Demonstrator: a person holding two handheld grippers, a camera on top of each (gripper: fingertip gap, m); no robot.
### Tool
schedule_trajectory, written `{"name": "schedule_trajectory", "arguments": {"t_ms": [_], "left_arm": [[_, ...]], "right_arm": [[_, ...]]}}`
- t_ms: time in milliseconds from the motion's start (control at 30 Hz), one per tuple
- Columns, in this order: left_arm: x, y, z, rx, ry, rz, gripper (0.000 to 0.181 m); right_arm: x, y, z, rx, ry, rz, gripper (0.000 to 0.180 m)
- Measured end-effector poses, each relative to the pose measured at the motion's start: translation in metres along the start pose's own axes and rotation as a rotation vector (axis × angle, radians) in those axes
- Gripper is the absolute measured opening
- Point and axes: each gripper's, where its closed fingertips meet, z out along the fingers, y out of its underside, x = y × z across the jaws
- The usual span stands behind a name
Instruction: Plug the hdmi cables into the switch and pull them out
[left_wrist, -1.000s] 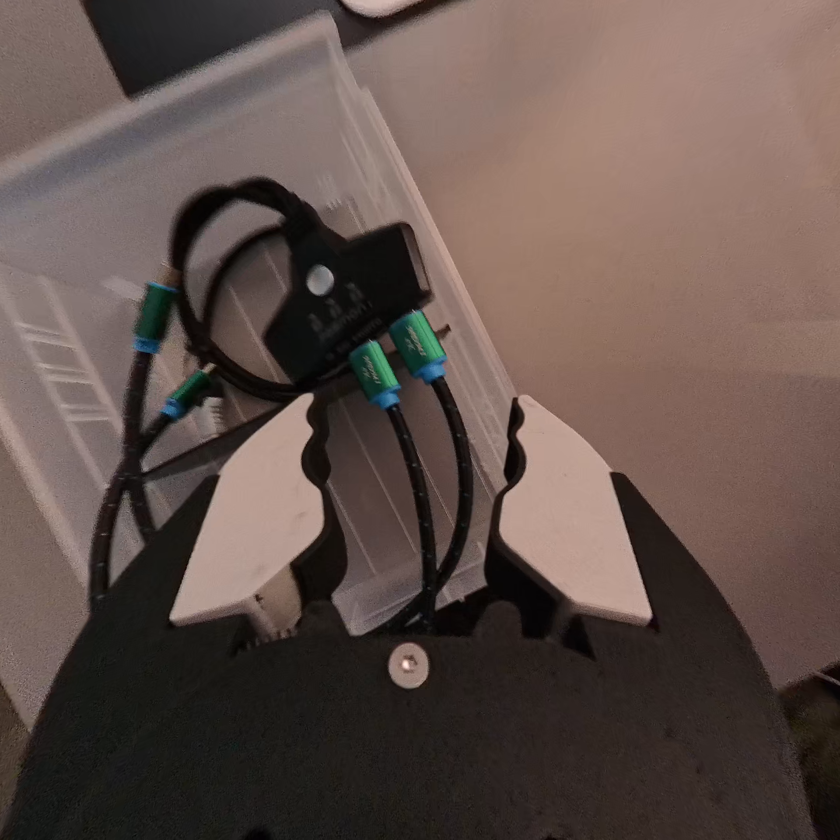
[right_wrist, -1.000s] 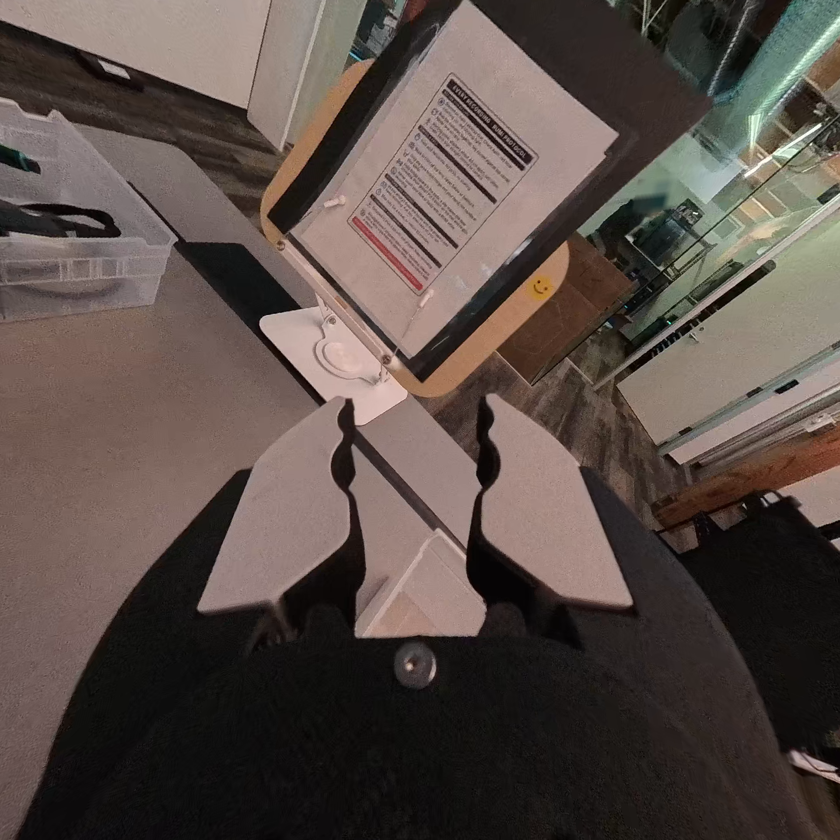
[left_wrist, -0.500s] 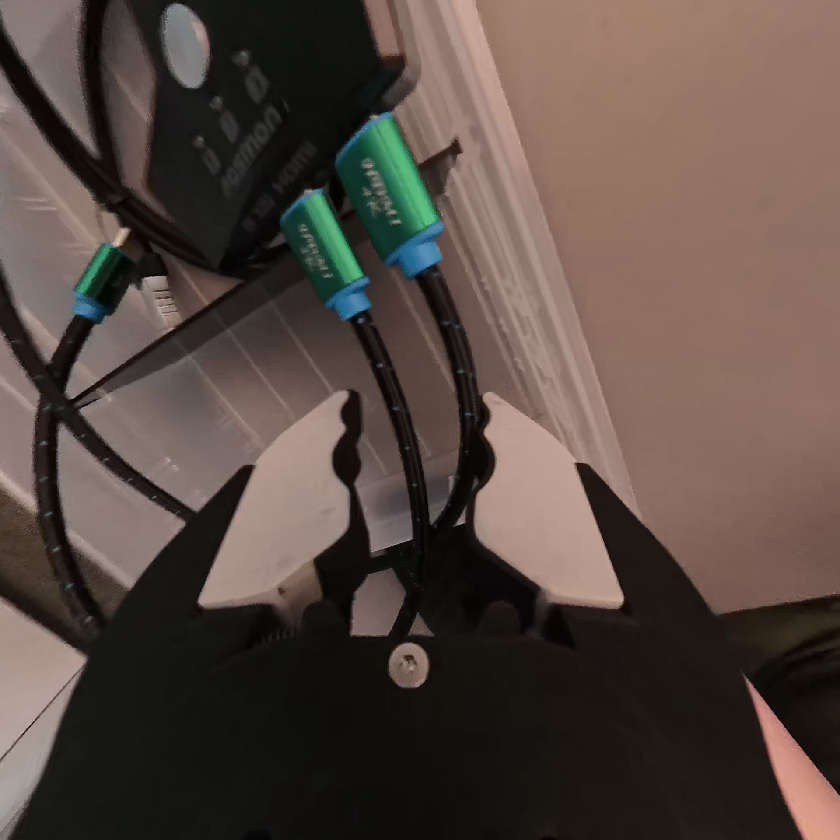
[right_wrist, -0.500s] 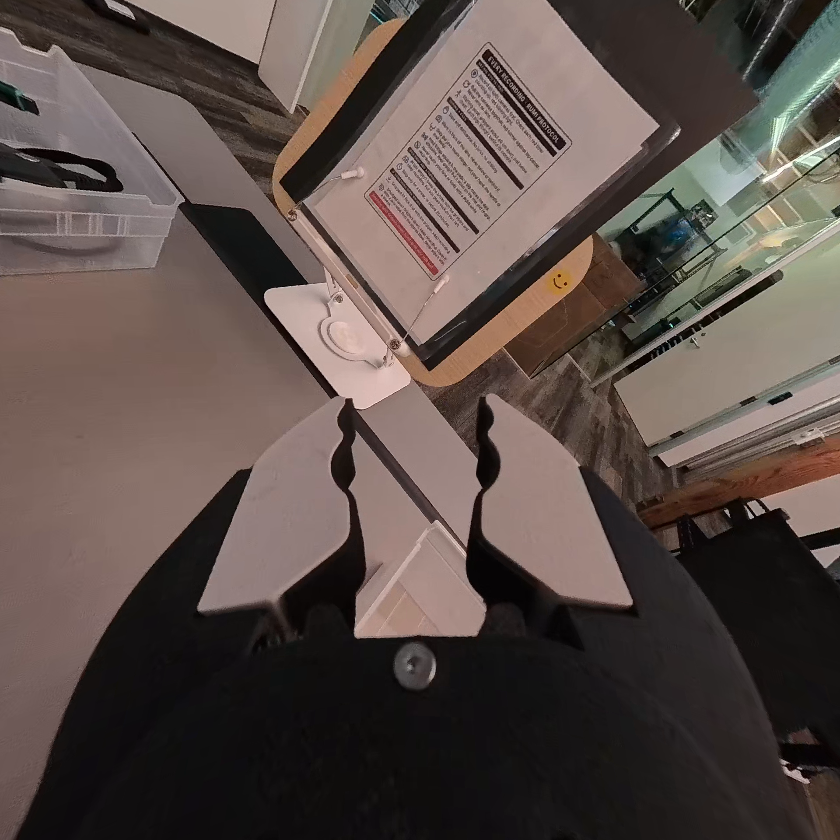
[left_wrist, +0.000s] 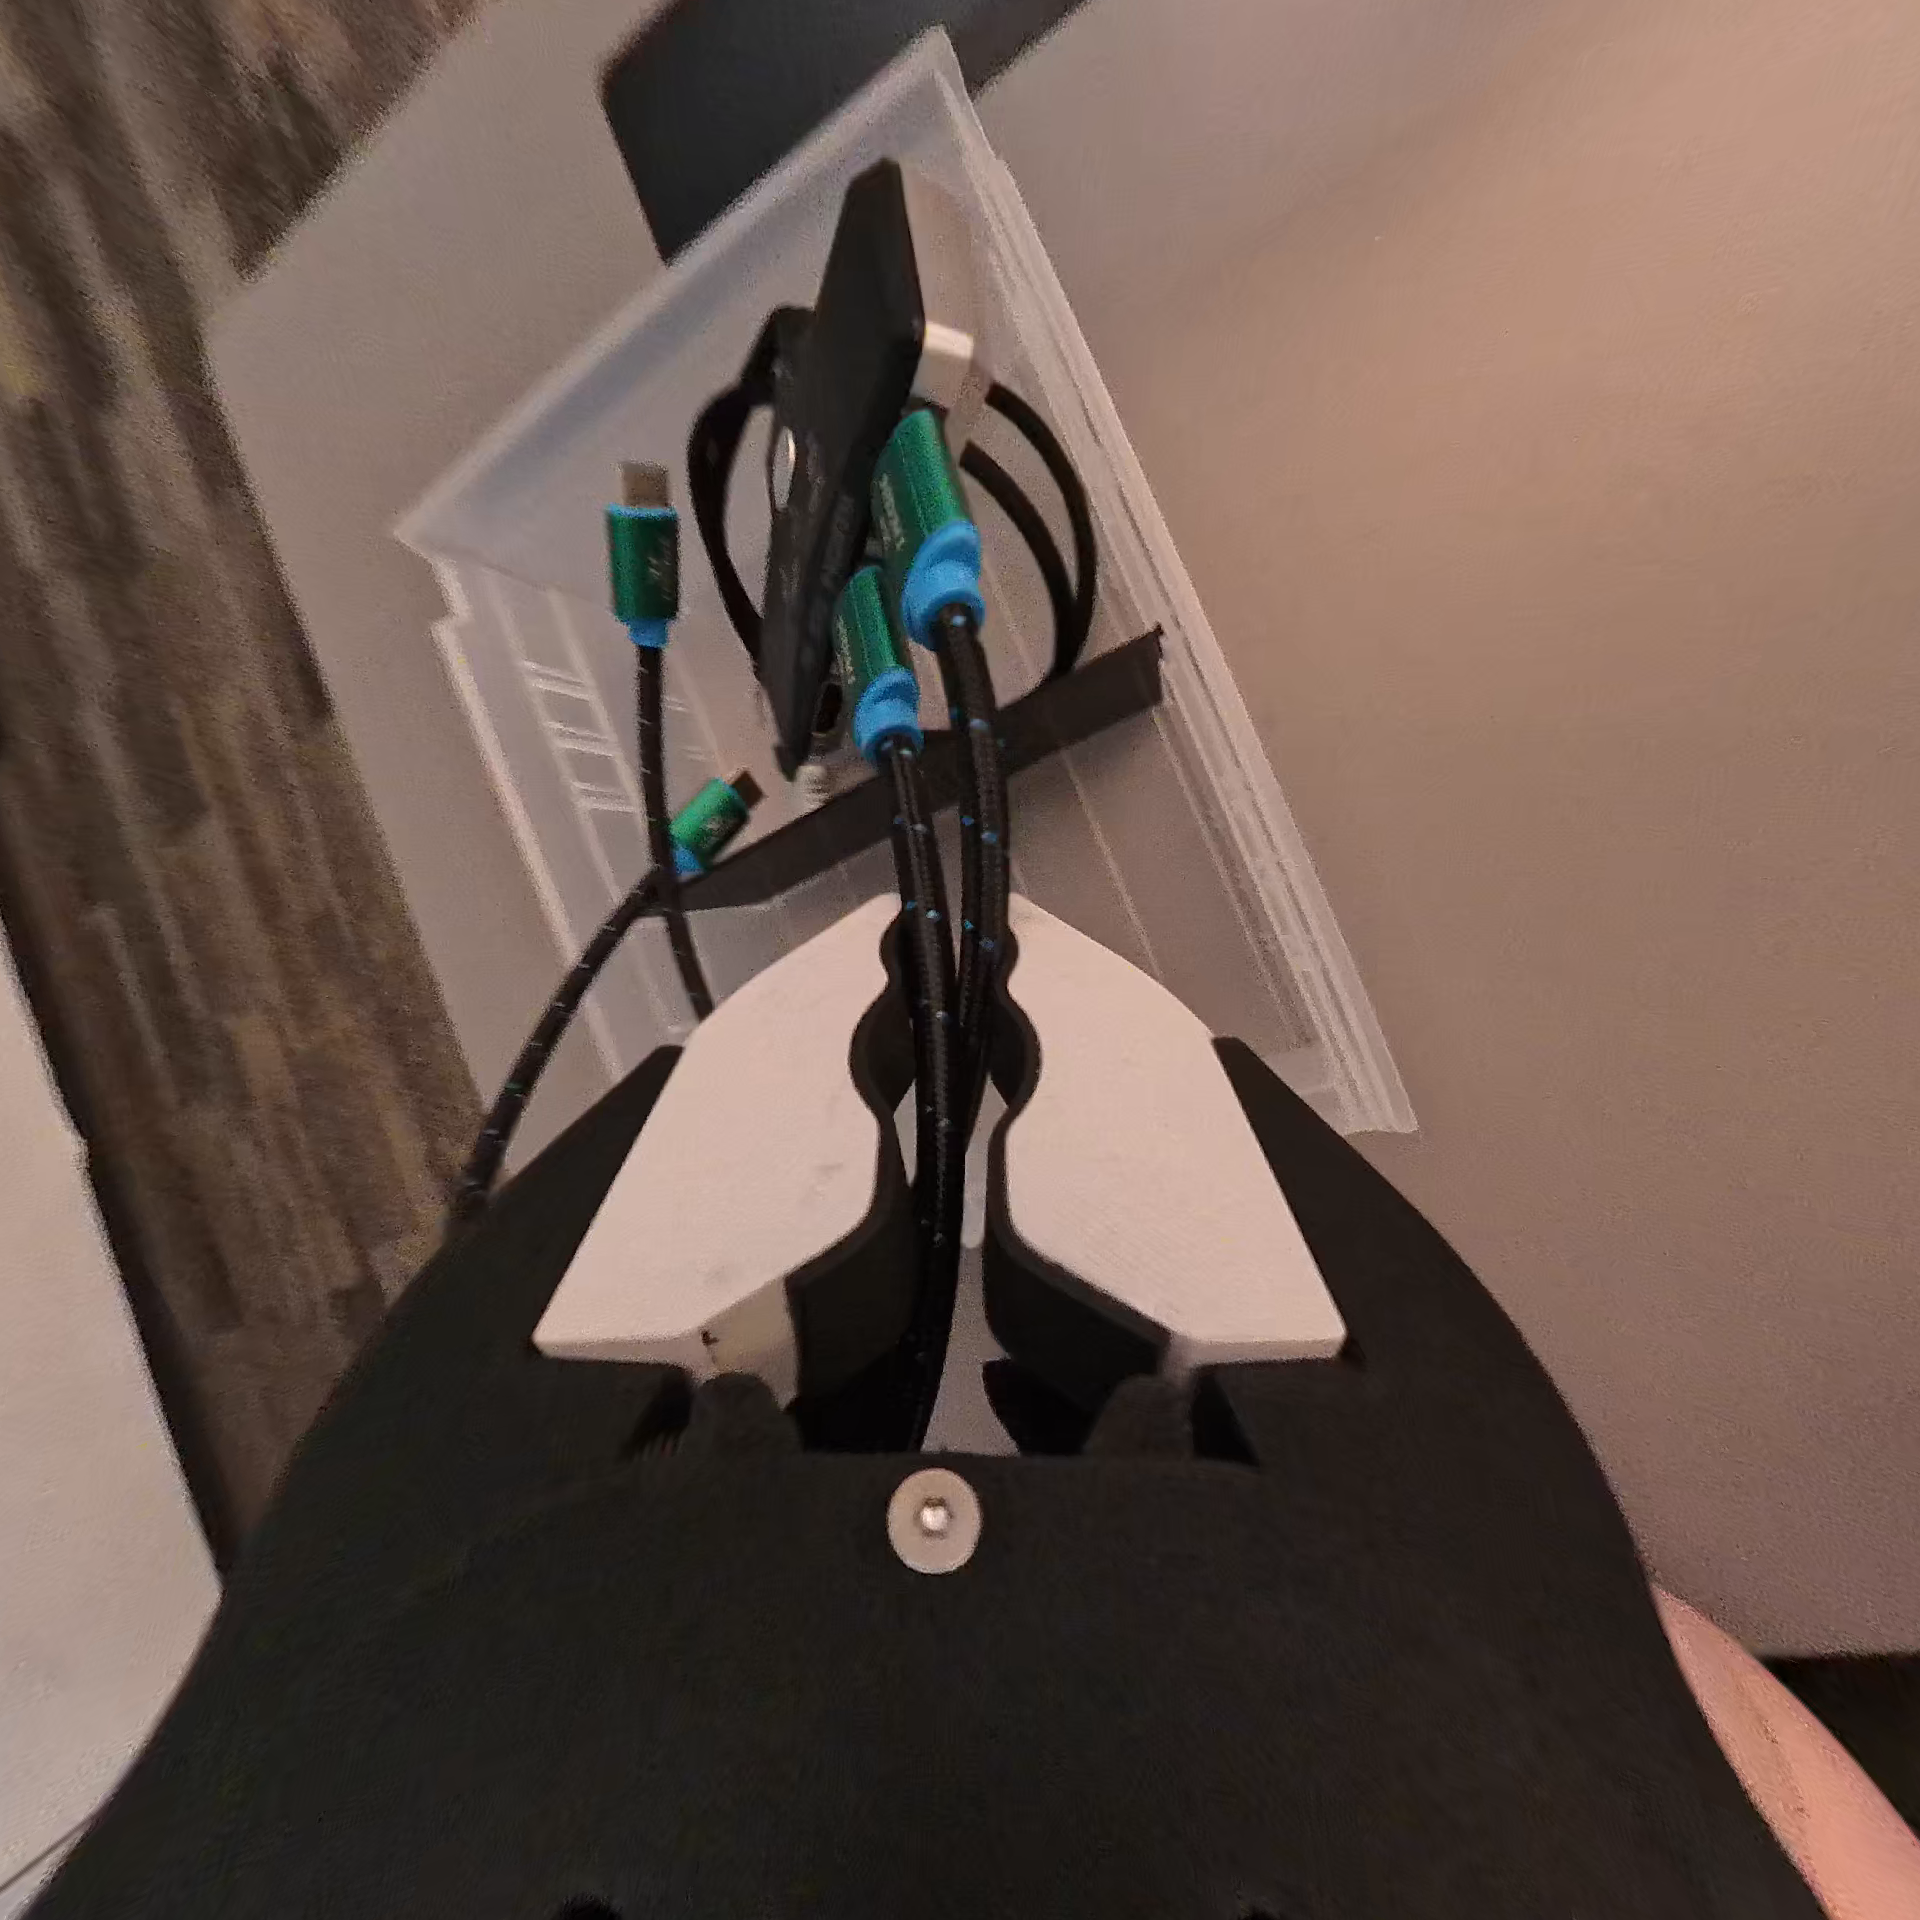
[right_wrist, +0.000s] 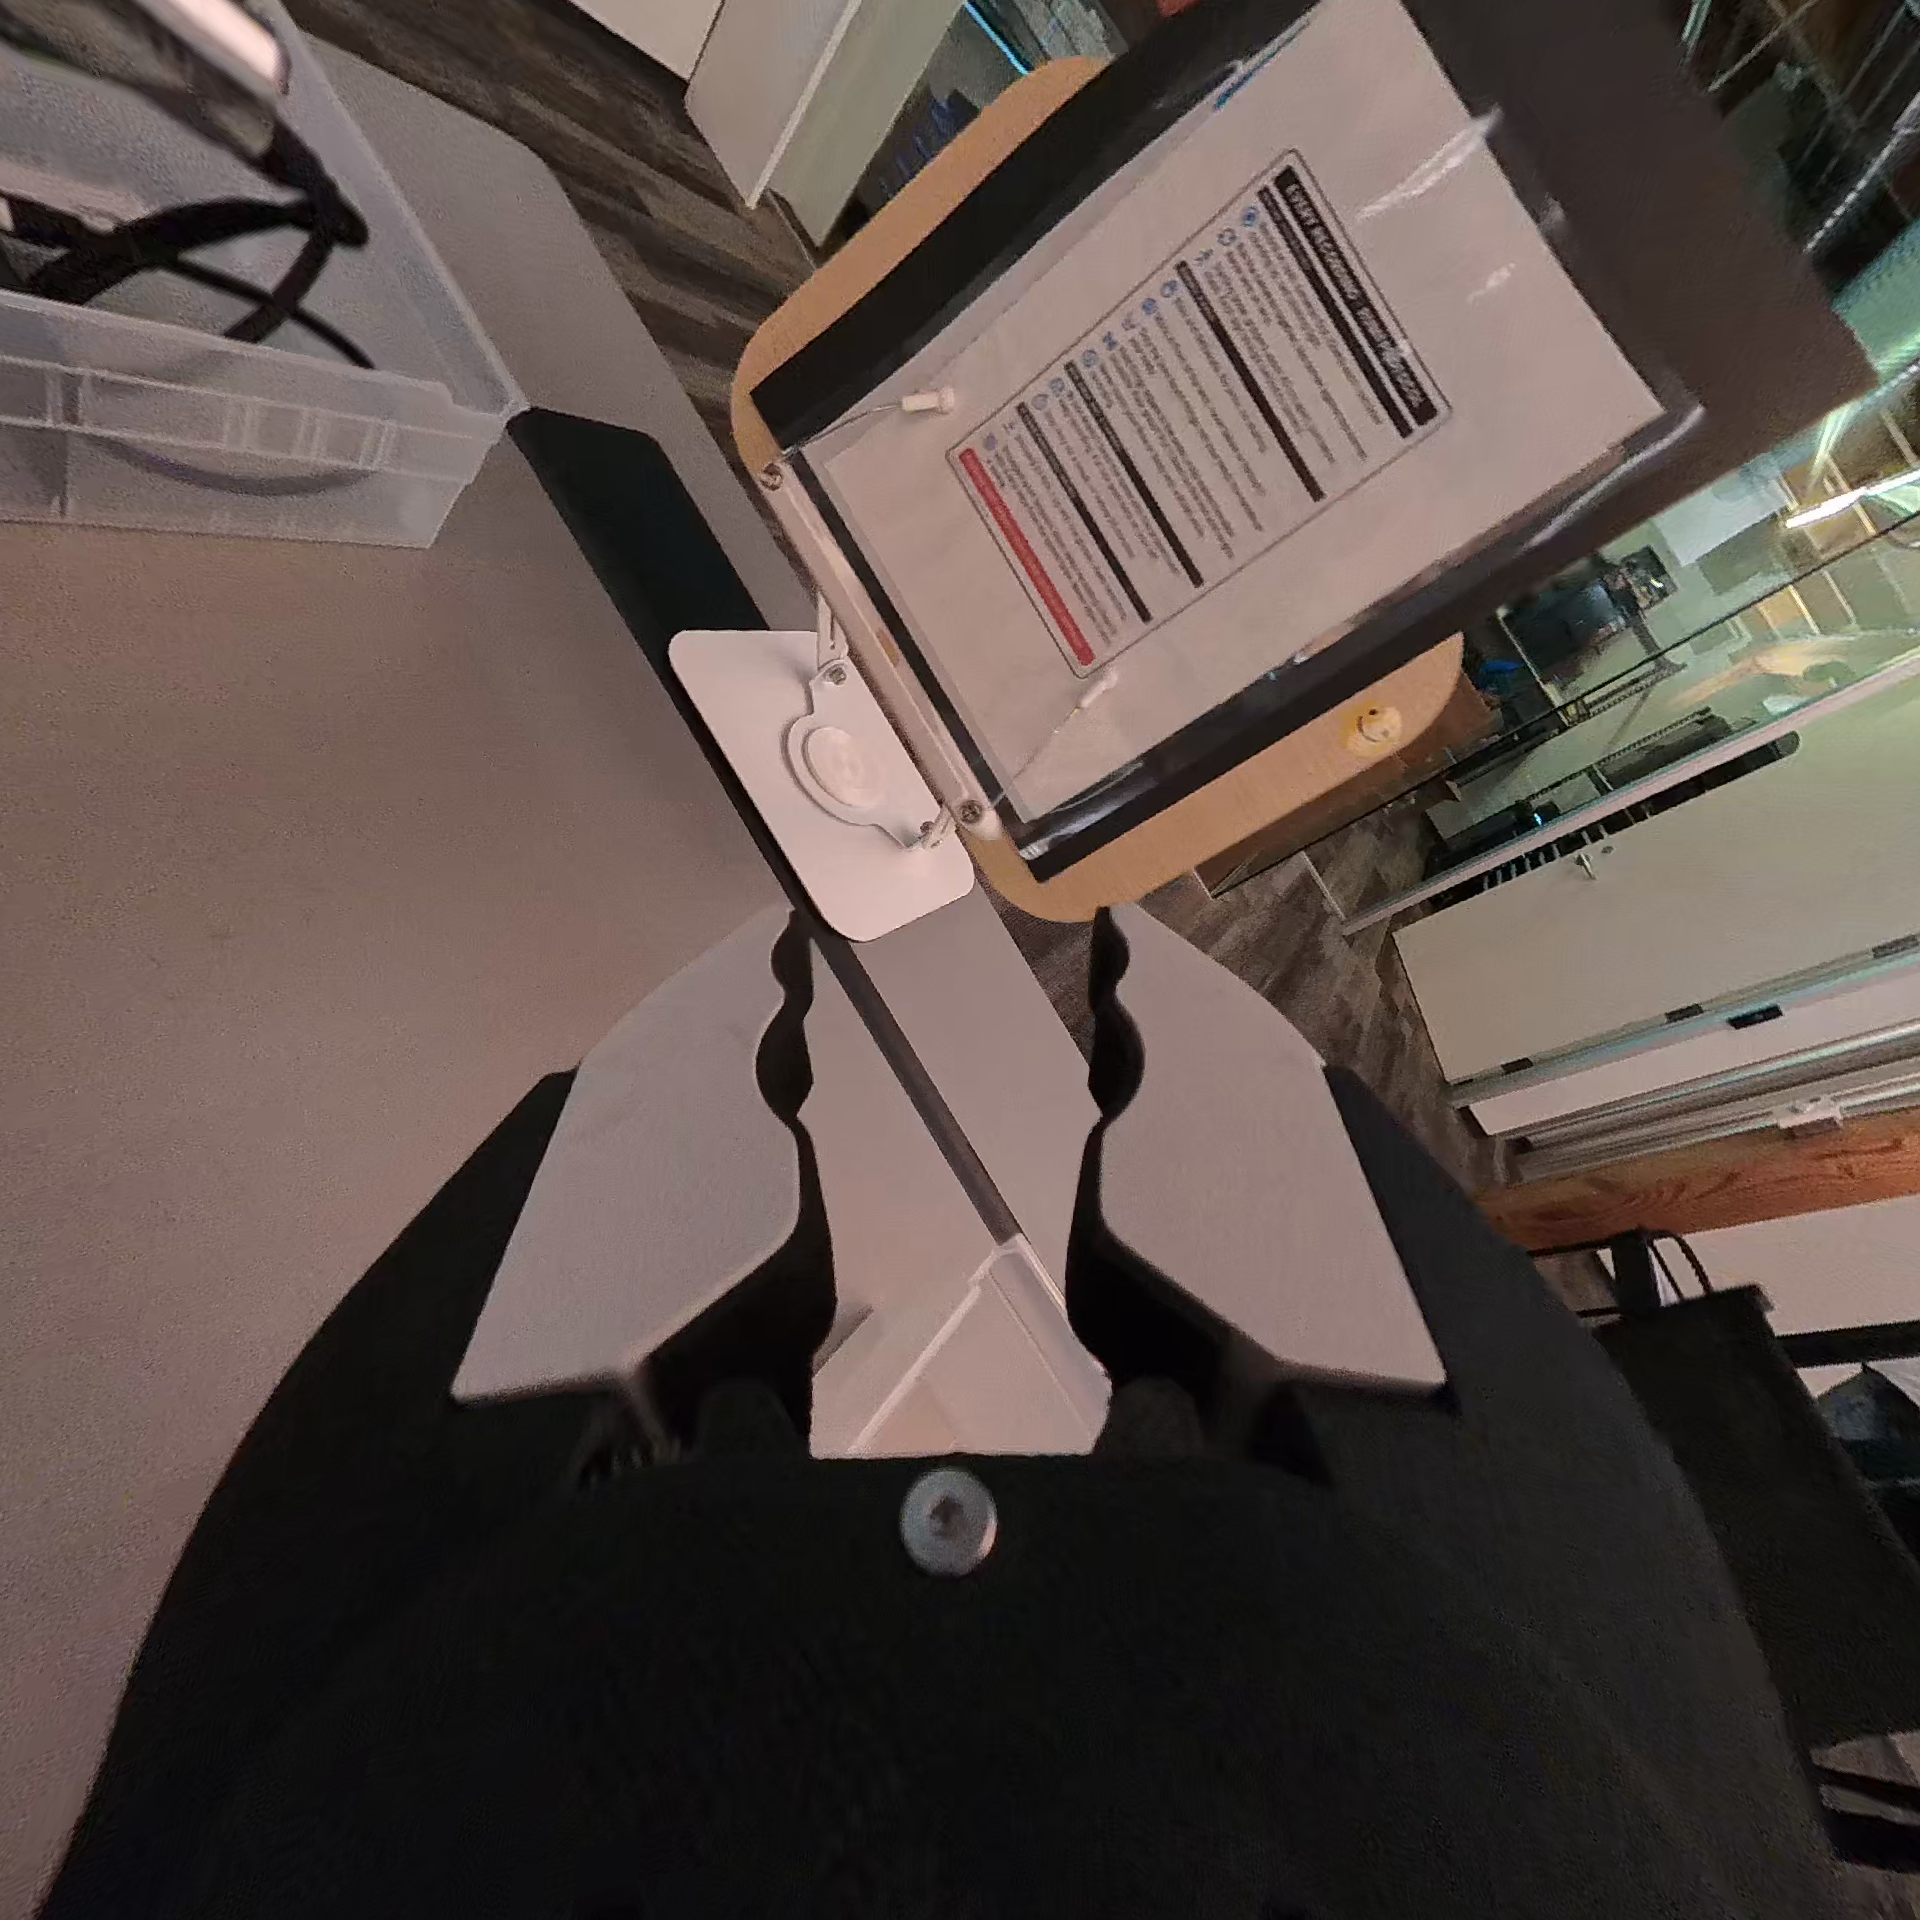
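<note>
Your left gripper (left_wrist: 948, 935) is clamped on two braided HDMI cables (left_wrist: 940, 873), whose green plugs (left_wrist: 920, 488) sit in the black switch (left_wrist: 842, 499), lifted on edge above a clear plastic bin (left_wrist: 1195, 748). Your right gripper (right_wrist: 945, 956) is parted and holds nothing, over the grey table (right_wrist: 312, 831).

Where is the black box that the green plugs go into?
In the left wrist view, the flat black switch box hangs edge-on above the clear plastic bin, two green metal plugs at its right side.
</note>
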Motion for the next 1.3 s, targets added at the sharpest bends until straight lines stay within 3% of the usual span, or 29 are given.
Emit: {"name": "schedule_trajectory", "arguments": {"t_ms": [433, 633, 800, 967, 1067, 1100, 1233, 1300], "left_arm": [[-0.022, -0.021, -0.097, 0.359, -0.288, 0.013, 0.01], [-0.011, -0.022, -0.131, 0.463, -0.379, 0.138, 0.01], [-0.004, -0.021, -0.142, 0.476, -0.424, 0.197, 0.011], [0.004, -0.022, -0.149, 0.476, -0.481, 0.286, 0.011], [0.013, -0.026, -0.153, 0.498, -0.494, 0.35, 0.009], [0.014, -0.026, -0.152, 0.5, -0.483, 0.352, 0.009], [0.014, -0.026, -0.153, 0.551, -0.44, 0.378, 0.009], [0.017, -0.023, -0.153, 0.556, -0.425, 0.409, 0.009]], "right_arm": [[-0.094, -0.063, 0.03, 0.159, -0.169, -0.209, 0.052], [-0.166, -0.136, 0.017, 0.539, -0.347, -0.306, 0.058], [-0.155, -0.217, 0.037, 0.797, -0.417, -0.281, 0.073], [-0.179, -0.244, 0.082, 0.691, -0.591, -0.496, 0.072], [-0.192, -0.242, 0.102, 0.593, -0.61, -0.643, 0.053], [-0.193, -0.242, 0.104, 0.593, -0.612, -0.67, 0.043], [-0.197, -0.246, 0.103, 0.613, -0.603, -0.687, 0.05], [-0.203, -0.241, 0.102, 0.575, -0.606, -0.767, 0.045]]}}
